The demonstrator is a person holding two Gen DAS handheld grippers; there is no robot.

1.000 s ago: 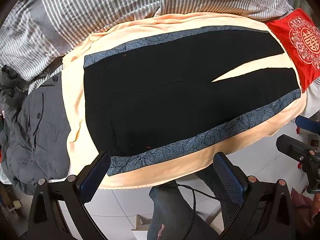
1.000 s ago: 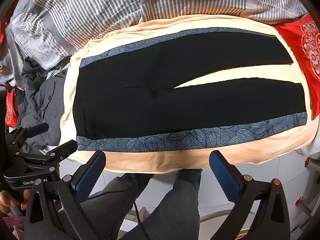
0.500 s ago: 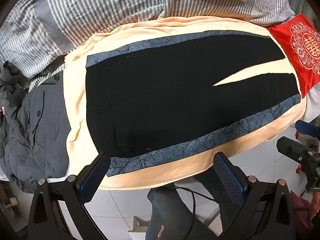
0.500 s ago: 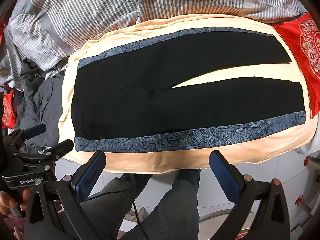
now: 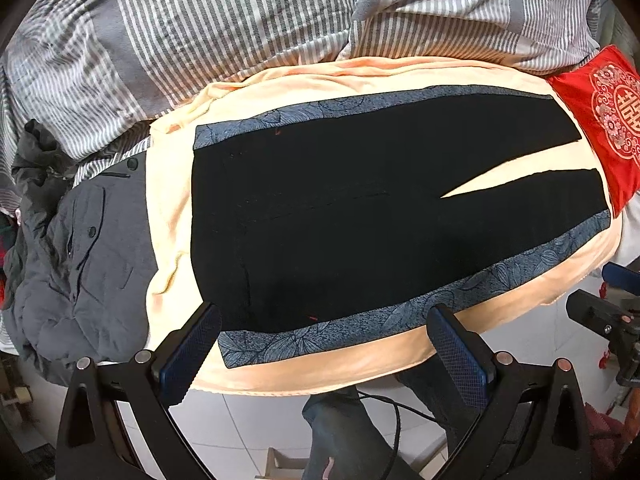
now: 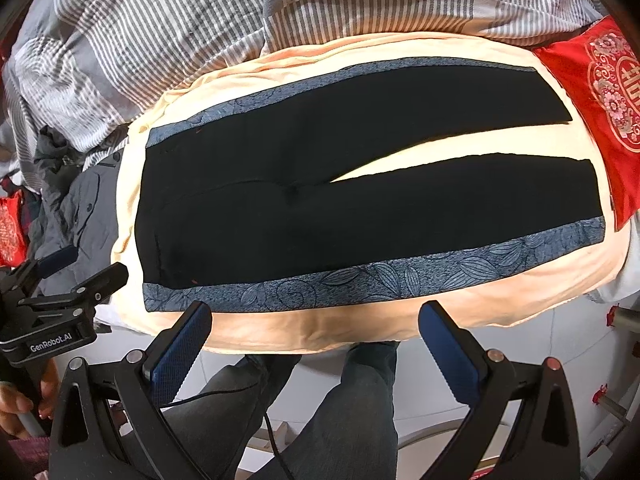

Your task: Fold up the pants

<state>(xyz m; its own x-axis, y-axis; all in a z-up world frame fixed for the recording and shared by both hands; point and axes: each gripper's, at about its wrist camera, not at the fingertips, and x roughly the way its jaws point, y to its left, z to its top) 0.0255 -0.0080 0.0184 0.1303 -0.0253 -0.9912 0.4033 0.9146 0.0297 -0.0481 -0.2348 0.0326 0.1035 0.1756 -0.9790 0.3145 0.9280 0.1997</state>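
Note:
Black pants (image 5: 360, 216) lie spread flat on a peach cloth (image 5: 172, 200) with blue patterned bands, waist to the left, the two legs pointing right with a narrow gap between them. They also show in the right wrist view (image 6: 320, 200). My left gripper (image 5: 324, 340) is open and empty, above the near edge of the cloth by the waist. My right gripper (image 6: 316, 336) is open and empty, above the near edge by the lower leg. Neither touches the pants.
A grey garment (image 5: 80, 256) lies heaped left of the cloth. A striped grey duvet (image 5: 240, 24) lies behind. A red embroidered cushion (image 5: 608, 116) lies at the right end. The person's legs (image 6: 352, 408) and white floor tiles are below the bed edge.
Both grippers have moved slightly; the bed and pants have slid a little lower in the left view. The pants have not moved on the cloth, and both grippers stay open.

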